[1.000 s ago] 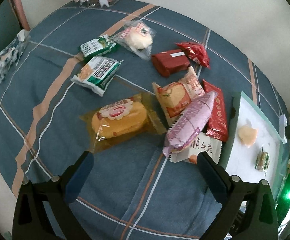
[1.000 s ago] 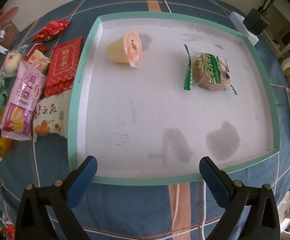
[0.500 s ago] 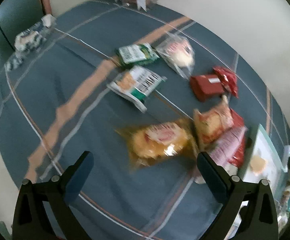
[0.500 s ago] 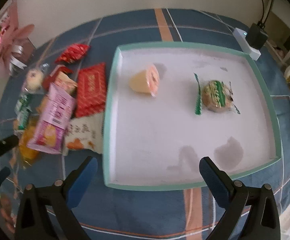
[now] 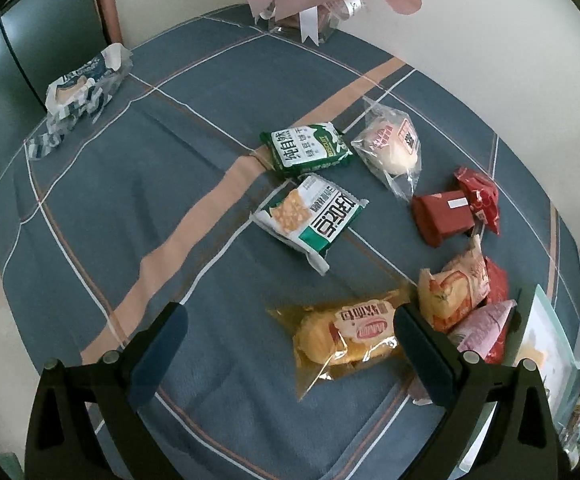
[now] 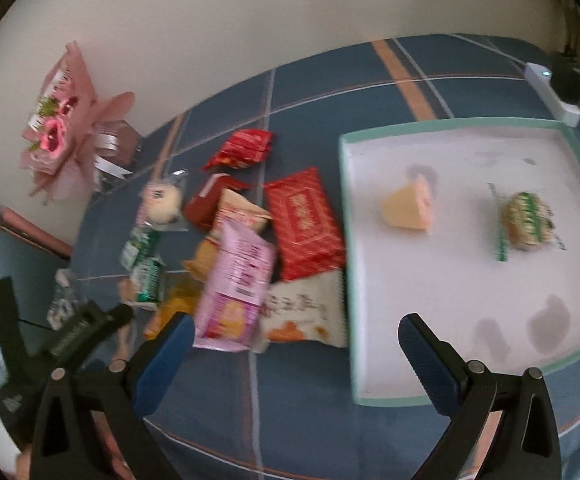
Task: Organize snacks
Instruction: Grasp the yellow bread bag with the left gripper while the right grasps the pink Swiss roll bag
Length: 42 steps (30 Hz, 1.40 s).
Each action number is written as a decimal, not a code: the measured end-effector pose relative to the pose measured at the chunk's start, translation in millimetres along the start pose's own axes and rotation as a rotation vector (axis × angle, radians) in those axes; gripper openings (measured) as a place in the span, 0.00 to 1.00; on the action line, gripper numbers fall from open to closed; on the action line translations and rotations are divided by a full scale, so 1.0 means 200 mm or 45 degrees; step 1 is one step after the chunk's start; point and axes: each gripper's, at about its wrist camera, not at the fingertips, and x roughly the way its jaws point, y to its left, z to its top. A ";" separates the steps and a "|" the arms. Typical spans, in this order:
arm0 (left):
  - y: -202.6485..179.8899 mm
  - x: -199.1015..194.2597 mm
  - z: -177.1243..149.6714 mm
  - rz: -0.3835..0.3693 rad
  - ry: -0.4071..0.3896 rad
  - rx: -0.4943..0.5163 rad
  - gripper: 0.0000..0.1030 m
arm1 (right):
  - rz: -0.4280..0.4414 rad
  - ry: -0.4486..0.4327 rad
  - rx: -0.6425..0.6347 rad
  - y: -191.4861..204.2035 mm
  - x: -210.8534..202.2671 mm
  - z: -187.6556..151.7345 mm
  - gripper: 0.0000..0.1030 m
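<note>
The left gripper (image 5: 290, 330) hangs over the blue plaid tablecloth (image 5: 138, 200) with its blue-padded fingers spread wide and nothing between them. Just ahead of its right finger lies a yellow cake in clear wrap (image 5: 346, 334), and beyond that a green-and-white cracker packet (image 5: 310, 218), a green biscuit packet (image 5: 306, 148) and a clear-wrapped round bun (image 5: 390, 152). To the right sit a dark red box (image 5: 442, 216) touching a crinkled red packet (image 5: 480, 196), then an orange snack bag (image 5: 452, 292) resting partly on a pink packet (image 5: 484, 326).

The right gripper (image 6: 294, 334) is likewise spread apart and empty (this view is somewhat blurred). The pink packet (image 6: 236, 284) lies beside a flat red packet (image 6: 306, 220) and on top of a white packet with orange print (image 6: 304, 308), which touches the wall of the teal-rimmed tray (image 6: 348, 264). Inside the tray lie a jelly cup (image 6: 408, 208) on its side and, well apart, a green-wrapped round pastry (image 6: 526, 220). A pink bouquet (image 6: 62, 128) stands by the wall.
</note>
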 end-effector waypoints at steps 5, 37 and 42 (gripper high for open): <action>-0.02 0.05 0.02 -0.024 0.034 0.009 0.99 | 0.011 0.020 -0.002 0.07 0.09 0.04 1.00; -0.13 0.26 0.05 -0.222 0.185 -0.037 0.84 | 0.026 0.146 -0.068 0.22 0.47 0.10 0.52; -0.12 0.25 0.04 -0.212 0.182 -0.042 0.81 | -0.012 0.137 -0.129 0.27 0.49 0.09 0.52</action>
